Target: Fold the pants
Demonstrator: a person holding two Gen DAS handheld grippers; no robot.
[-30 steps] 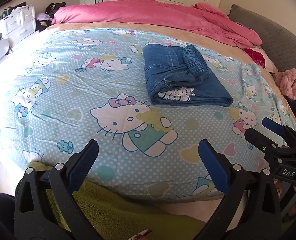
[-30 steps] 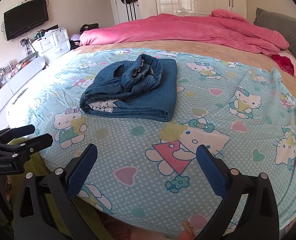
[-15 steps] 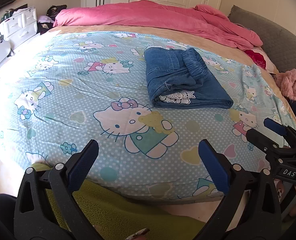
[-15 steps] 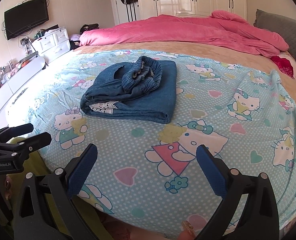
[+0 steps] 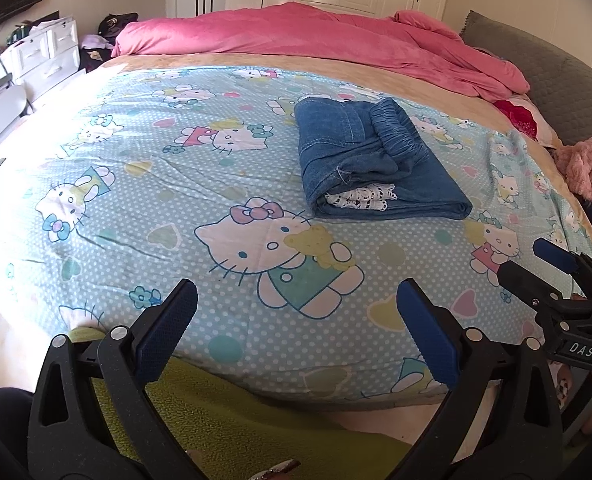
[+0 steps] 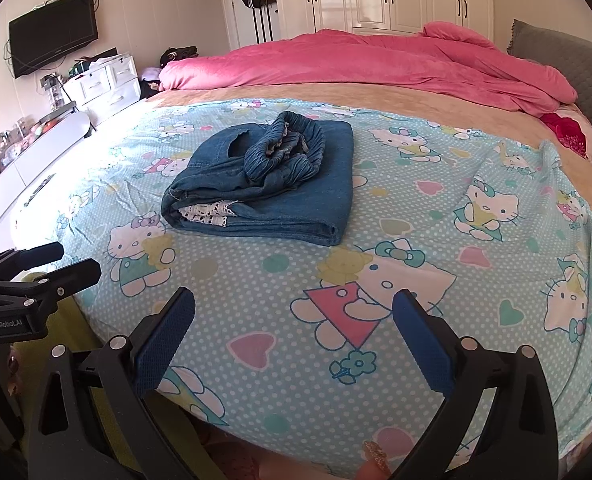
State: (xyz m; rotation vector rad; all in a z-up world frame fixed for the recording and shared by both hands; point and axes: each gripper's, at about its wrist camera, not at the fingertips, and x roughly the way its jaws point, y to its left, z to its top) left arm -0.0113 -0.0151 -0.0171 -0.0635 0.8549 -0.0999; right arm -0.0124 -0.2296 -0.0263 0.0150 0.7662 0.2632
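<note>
Lace trim [image 5: 360, 199] peeks half-hidden from my folded denim pants [image 5: 376, 164]; my left gripper [image 5: 296, 320] and right gripper [image 6: 293, 324] gape wide, holding nothing.

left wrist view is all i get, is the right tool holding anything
Observer: No. In the right wrist view the right tool is open, with only bedsheet showing between its pads.
Operator: how does the jeans waistband look from that side
Observer: The jeans lie folded, and the waistband is bunched on top with its opening turned toward that camera, pale lining showing inside.
</note>
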